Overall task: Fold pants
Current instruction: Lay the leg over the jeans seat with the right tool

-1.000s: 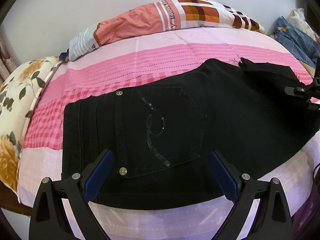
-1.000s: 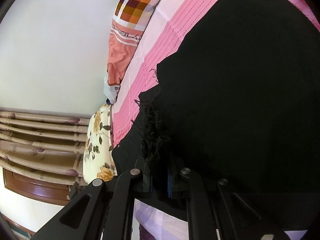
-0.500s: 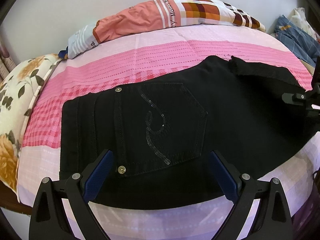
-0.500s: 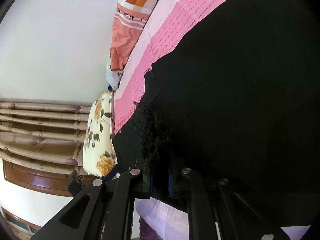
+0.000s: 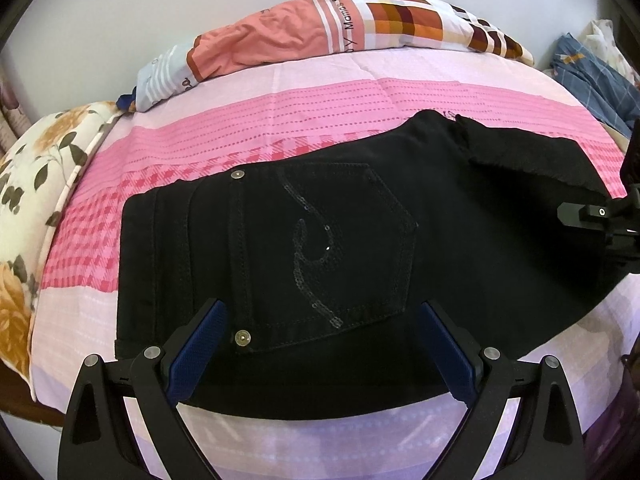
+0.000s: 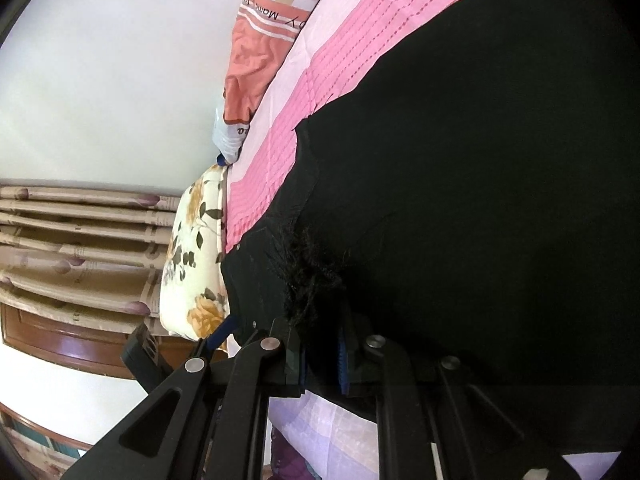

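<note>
One pair of black pants [image 5: 360, 240], two pillows [image 5: 320, 28], two tools [image 5: 320, 344].

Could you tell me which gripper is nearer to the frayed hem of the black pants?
Right. The right gripper is shut on the pants at the frayed hem; the left gripper hovers open over the back pocket, far from it.

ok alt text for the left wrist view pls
Black pants lie flat on a pink striped bedspread, back pocket with a sequin swirl facing up. The left gripper hovers over the waist end, jaws wide open, while the right gripper holds the frayed leg hem at the right edge.
</note>
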Demonstrator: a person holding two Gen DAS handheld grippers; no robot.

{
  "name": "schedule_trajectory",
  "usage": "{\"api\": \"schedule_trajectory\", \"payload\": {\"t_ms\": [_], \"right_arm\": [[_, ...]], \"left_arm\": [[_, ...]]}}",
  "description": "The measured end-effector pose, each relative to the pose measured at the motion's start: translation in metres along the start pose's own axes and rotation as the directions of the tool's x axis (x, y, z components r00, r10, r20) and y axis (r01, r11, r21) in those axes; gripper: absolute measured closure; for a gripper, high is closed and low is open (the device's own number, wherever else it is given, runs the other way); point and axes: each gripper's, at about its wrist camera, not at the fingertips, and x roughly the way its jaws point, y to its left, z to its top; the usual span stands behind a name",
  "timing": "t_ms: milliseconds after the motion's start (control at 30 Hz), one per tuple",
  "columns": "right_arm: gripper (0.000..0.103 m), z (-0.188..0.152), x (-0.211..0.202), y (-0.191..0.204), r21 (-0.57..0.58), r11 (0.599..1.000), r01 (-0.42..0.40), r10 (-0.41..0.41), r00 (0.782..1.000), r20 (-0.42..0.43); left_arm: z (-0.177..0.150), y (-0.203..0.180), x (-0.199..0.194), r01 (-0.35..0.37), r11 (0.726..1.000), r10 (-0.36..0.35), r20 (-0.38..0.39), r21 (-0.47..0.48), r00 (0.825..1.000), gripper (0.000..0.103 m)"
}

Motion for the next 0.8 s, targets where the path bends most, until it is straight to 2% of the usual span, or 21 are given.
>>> {"api": "schedule_trajectory", "payload": {"t_ms": [800], "right_arm": [[0.087,-0.009,0.017,0.007,-0.039,0.999,0.008,-0.01,0.999,-0.049]], "left_arm": [[0.0,0.001,0.004,0.009,1.0,-0.01,-0.024,-0.02,1.0,0.007]]}}
